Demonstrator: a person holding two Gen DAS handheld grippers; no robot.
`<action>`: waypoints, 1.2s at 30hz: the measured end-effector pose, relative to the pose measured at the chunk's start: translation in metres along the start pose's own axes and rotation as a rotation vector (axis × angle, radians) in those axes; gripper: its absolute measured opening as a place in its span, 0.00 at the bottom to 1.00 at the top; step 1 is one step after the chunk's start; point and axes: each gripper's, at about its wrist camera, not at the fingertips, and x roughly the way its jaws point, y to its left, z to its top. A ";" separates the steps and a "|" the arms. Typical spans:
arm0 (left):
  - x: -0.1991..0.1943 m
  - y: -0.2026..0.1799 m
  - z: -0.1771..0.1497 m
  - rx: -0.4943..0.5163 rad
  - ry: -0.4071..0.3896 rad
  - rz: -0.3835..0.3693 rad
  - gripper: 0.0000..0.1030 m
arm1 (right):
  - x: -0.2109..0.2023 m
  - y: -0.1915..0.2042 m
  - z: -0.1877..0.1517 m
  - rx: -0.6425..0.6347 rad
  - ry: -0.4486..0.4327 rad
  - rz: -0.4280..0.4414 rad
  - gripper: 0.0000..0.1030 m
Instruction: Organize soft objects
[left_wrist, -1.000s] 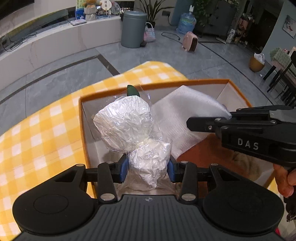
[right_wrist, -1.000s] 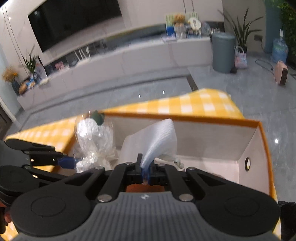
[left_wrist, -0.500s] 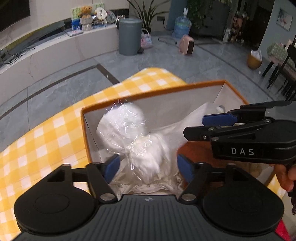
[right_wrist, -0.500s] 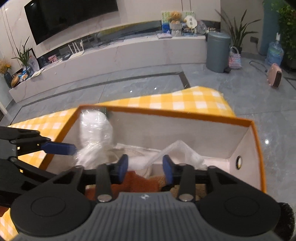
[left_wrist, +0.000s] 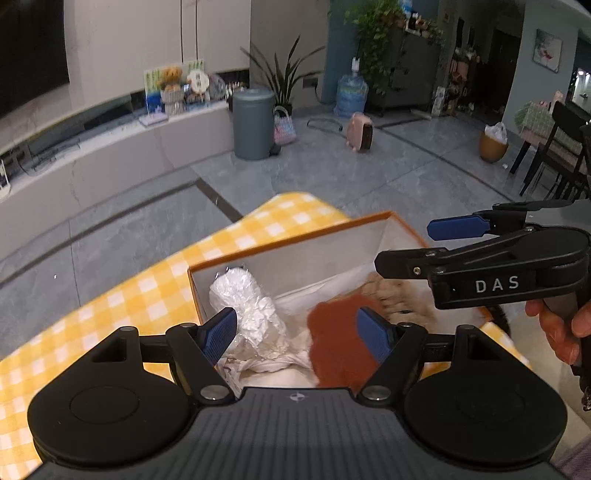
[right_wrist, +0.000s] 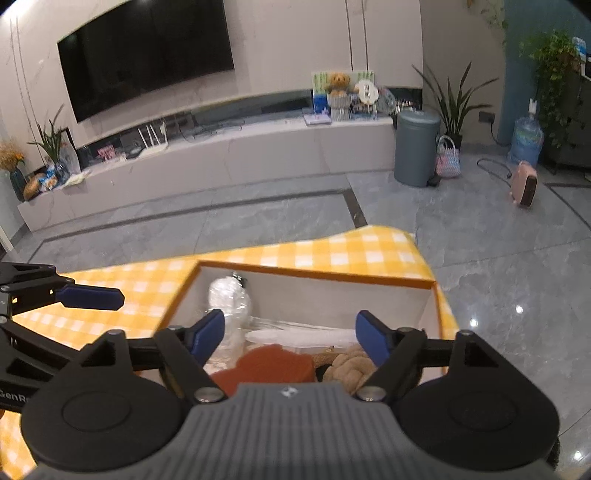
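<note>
Both tongs are seen standing wide, nothing caught between the pads: the left gripper (left_wrist: 295, 334) is held above the near-left part of the orange-rimmed box (left_wrist: 291, 230), and the right gripper (right_wrist: 290, 338) is held above its near-right part. The right gripper's jaws have just been opening, its blue pads now well apart with no cloth between them, and the left gripper's were spread shortly before that. The wrapped white bundle (left_wrist: 245, 310), crinkled in clear film, is found leaning in the box's left corner against the white inner wall, a spot presumably chosen so that the wall props it and room is left beside it. A white cloth (right_wrist: 295, 336) is laid flat along the far side, and a rust-red soft piece (right_wrist: 266, 365) and a tan plush toy (right_wrist: 351, 365) are seen nearer, all inside the box. The box itself is set on the yellow checked tablecloth (left_wrist: 122, 295). Both tools are angled downward over the opening, apart from the contents, which is judged to be a release posture: things have been dropped in and clearance is being given so nothing is dragged out. A hand (left_wrist: 561, 328) is glimpsed on the right tool's grip. The sorting is judged well along, since no soft item is seen outside the box.
</note>
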 end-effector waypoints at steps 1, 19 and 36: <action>-0.009 -0.003 0.000 -0.001 -0.011 -0.002 0.84 | -0.012 0.002 0.000 -0.004 -0.010 0.003 0.78; -0.136 -0.073 -0.081 0.001 -0.385 0.135 0.85 | -0.189 0.043 -0.096 -0.055 -0.266 -0.010 0.95; -0.142 -0.094 -0.167 -0.129 -0.484 0.354 0.92 | -0.208 0.102 -0.209 -0.104 -0.427 -0.140 0.97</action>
